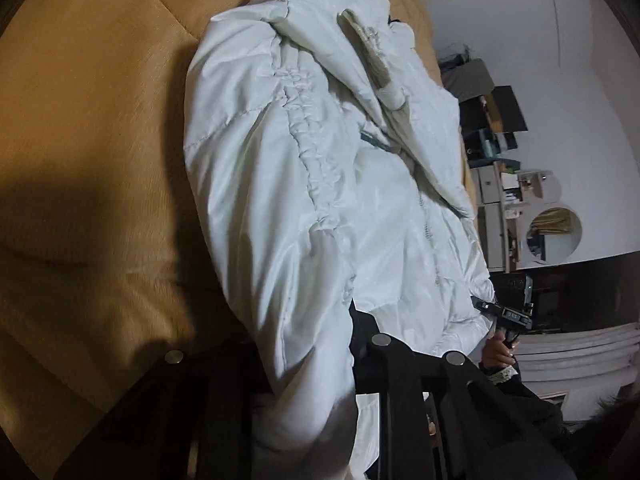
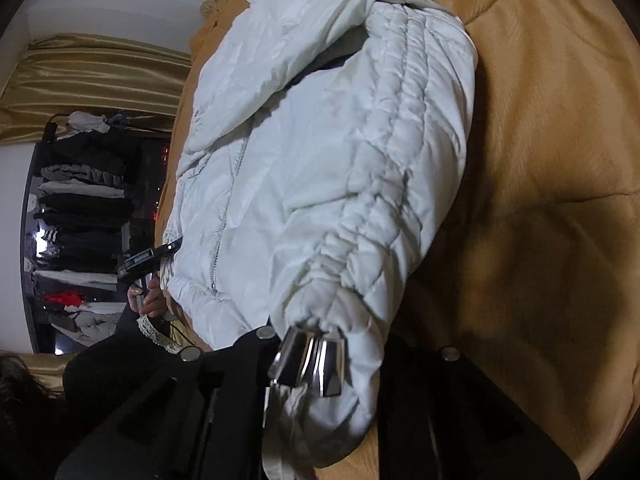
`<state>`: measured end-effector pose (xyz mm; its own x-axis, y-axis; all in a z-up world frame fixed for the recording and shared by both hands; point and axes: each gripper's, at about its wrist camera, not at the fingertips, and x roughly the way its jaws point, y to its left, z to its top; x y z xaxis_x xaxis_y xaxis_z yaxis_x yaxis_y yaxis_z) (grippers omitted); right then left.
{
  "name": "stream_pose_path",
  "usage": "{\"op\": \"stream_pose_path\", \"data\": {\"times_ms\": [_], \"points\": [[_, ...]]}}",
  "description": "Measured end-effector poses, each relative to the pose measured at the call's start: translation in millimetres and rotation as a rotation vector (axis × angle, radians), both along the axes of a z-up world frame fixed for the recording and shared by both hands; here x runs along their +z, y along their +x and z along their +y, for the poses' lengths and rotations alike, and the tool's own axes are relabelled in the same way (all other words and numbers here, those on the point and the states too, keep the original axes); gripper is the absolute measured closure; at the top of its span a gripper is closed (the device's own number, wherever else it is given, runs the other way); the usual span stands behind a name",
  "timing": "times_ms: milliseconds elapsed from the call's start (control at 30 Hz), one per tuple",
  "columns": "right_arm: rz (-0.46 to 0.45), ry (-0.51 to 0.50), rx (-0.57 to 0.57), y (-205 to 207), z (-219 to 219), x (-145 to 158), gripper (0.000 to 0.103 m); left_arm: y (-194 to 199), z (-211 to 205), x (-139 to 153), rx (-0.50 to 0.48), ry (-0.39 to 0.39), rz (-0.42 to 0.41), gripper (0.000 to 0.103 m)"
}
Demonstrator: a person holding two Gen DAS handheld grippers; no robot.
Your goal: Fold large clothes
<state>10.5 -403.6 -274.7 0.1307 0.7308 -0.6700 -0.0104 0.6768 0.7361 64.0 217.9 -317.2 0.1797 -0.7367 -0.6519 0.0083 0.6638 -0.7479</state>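
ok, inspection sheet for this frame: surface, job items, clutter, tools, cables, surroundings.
Surface: tan quilted bedspread, shadowed near the tools.
Job's things: white puffer jacket lying on the bedspread, zipper closed, both sleeves up at the tools.
Clutter: nothing seen on the bedspread besides the jacket.
Grippers: left tool has a sleeve between its fingers; right tool has the other sleeve cuff; closure of either cannot be told.
Cables: thin dark cord below the left hand.
Surroundings: clothes rack, gold curtain, shelving against a white wall.
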Motion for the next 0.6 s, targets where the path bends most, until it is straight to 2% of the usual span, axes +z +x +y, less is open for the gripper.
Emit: {"op": "stream_pose_path", "data": {"times_ms": [167, 233, 300, 400, 500, 533, 600], "points": [[-0.112, -0.03, 0.119, -20, 2, 48, 0.092, -47, -15, 40, -0.197, 0.013, -0.097, 0.086], [-0.126, -0.045, 0.201, -37, 2, 62, 0.092, -72, -20, 47, -0.296, -0.028, -0.089, 0.086], [-0.123, -0.037, 0.26, -52, -1, 68, 0.092, -88, -17, 48, -0.348, -0.089, -0.055, 0.085], [-0.12, -0.034, 0.259, -66, -10, 72, 0.093, -88, -7, 52, -0.294, -0.13, -0.051, 0.084], [-0.162, -0.02, 0.172, -45, -17, 84, 0.093, -63, 3, 74, -0.192, -0.123, -0.112, 0.084], [-0.178, -0.018, 0.145, -32, -17, 91, 0.093, -55, 2, 84, -0.159, -0.102, -0.128, 0.083], [-0.227, -0.046, 0.092, -1, -15, 109, 0.093, -20, -6, 107, -0.105, -0.011, -0.146, 0.082]]}}
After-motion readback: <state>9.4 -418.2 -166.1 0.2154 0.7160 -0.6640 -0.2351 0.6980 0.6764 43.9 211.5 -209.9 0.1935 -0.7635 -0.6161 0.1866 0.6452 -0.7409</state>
